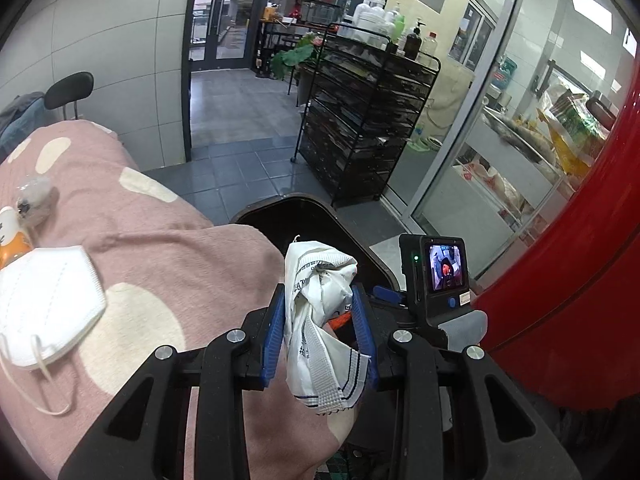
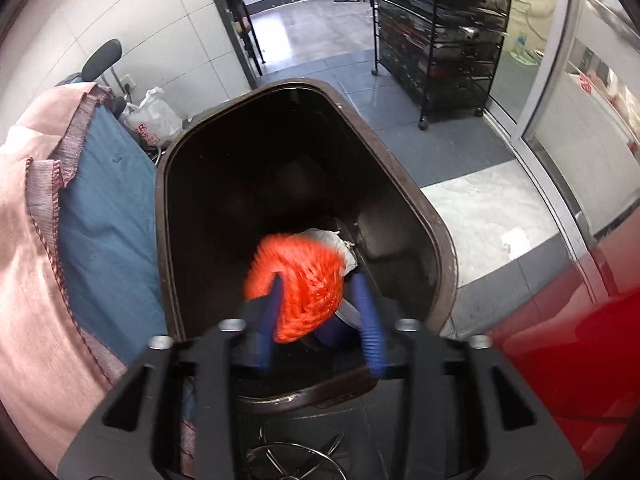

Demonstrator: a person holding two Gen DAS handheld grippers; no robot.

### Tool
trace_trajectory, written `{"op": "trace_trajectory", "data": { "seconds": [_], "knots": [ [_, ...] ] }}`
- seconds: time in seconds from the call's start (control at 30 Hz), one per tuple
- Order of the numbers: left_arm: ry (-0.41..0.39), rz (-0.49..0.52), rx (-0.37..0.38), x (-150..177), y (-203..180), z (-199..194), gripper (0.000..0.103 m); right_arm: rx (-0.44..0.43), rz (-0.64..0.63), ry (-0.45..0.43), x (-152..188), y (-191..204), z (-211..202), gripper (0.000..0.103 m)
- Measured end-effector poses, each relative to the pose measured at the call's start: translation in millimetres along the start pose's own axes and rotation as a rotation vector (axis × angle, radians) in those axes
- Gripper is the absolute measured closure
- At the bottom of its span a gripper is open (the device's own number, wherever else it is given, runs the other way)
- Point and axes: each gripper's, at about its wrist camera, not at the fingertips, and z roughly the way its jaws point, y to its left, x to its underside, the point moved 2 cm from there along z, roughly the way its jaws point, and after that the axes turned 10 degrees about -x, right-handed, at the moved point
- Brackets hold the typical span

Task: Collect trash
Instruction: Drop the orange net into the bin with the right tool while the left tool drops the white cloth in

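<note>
My left gripper [image 1: 319,300] is shut on a crumpled white wrapper [image 1: 320,304] with dark print, held above the edge of the pink bed. The dark brown trash bin [image 1: 304,216] stands just beyond it. My right gripper [image 2: 320,280] is open over the bin [image 2: 400,176]. An orange mesh ball [image 2: 298,284], blurred, sits between its blue fingers [image 2: 366,312], touching only the left one. Grey-white trash [image 2: 332,240] lies deeper in the bin. A white face mask [image 1: 44,304] lies on the bed.
A pink spotted blanket [image 1: 152,240] covers the bed at left, with a clear plastic wad [image 1: 34,200] and an orange-white packet [image 1: 12,240] on it. A black wire rack [image 1: 360,120] stands on the tiled floor ahead. A red curved surface [image 1: 560,260] is at right.
</note>
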Motion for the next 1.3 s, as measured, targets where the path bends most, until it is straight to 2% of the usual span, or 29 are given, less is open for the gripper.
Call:
{"op": "trace_trajectory", "data": {
  "seconds": [0.23,0.3,0.37,0.5,0.87,1.0,1.07,1.17,1.3],
  "knots": [
    [0.049,0.024,0.038,-4.2,-17.9,23.2,0.071,0.018,0.025,-0.031,1.3,-9.1,-11.5,0.047],
    [0.063,0.033,0.047,-5.8,-23.1,31.4,0.071,0.031,0.019,-0.044,2.4,-8.8,-17.0,0.041],
    [0.079,0.036,0.058,-7.3,-28.1,40.0,0.071,0.057,0.004,-0.069,3.5,-7.3,-25.6,0.037],
    [0.112,0.045,0.068,-10.2,-37.9,56.5,0.071,0.107,-0.020,-0.101,5.1,-8.2,-38.7,0.037],
    [0.173,0.115,0.020,-20.0,-63.4,96.9,0.071,0.130,0.018,-0.120,11.2,-26.7,-56.0,0.036],
    [0.187,0.120,0.001,-19.7,-65.4,107.9,0.069,0.135,0.040,-0.119,13.0,-32.3,-57.1,0.032],
    [0.190,0.111,-0.002,-19.8,-64.2,110.5,0.063,0.136,0.048,-0.118,13.8,-34.2,-57.6,0.032],
    [0.169,0.103,-0.006,-20.1,-61.9,107.9,0.035,0.138,0.053,-0.121,14.3,-35.4,-58.8,0.032],
    [0.141,0.113,0.000,-20.4,-63.6,102.2,0.024,0.127,0.062,-0.119,14.5,-36.2,-59.0,0.029]
  ]
}}
